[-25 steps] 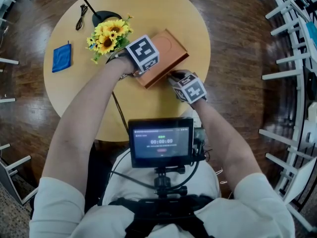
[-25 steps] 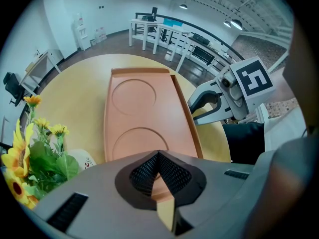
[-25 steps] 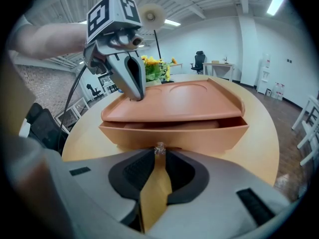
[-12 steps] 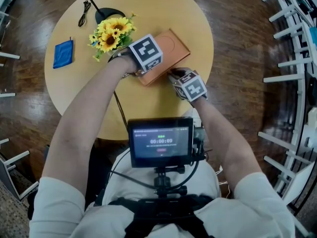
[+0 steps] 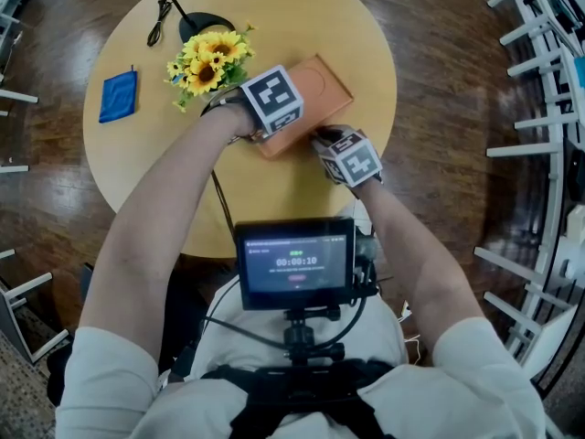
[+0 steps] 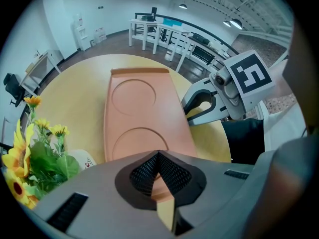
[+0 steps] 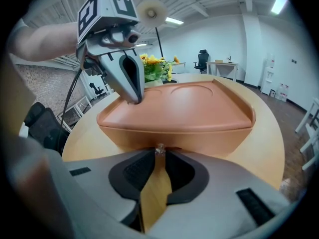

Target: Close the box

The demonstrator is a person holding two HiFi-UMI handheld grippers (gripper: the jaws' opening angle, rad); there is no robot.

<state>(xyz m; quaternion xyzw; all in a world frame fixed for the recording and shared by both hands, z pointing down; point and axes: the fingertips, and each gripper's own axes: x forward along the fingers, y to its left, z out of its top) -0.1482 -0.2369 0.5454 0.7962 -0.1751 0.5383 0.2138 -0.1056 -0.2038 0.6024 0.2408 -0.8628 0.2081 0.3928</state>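
Barely anything is moved since earlier | sunflowers [image 5: 206, 62] are set just beside box [image 5: 320, 85], blue cloth [image 5: 118, 96] well apart | terracotta lid is seen down | left gripper [image 6: 158, 154] and right gripper [image 7: 159, 153] are both clenched against box

box [image 5: 315, 85] 1 | sunflower bunch [image 5: 206, 62] 1 | blue cloth [image 5: 118, 96] 1 | lamp [image 5: 203, 26] 1 | claws [image 6: 158, 156] [image 7: 159, 151] 2

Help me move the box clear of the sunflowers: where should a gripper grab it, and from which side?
Probably the raised rim at its far short end, coming in from beyond that end. The box lies flat and looks too broad to span; that thin lip is what jaws could pinch.
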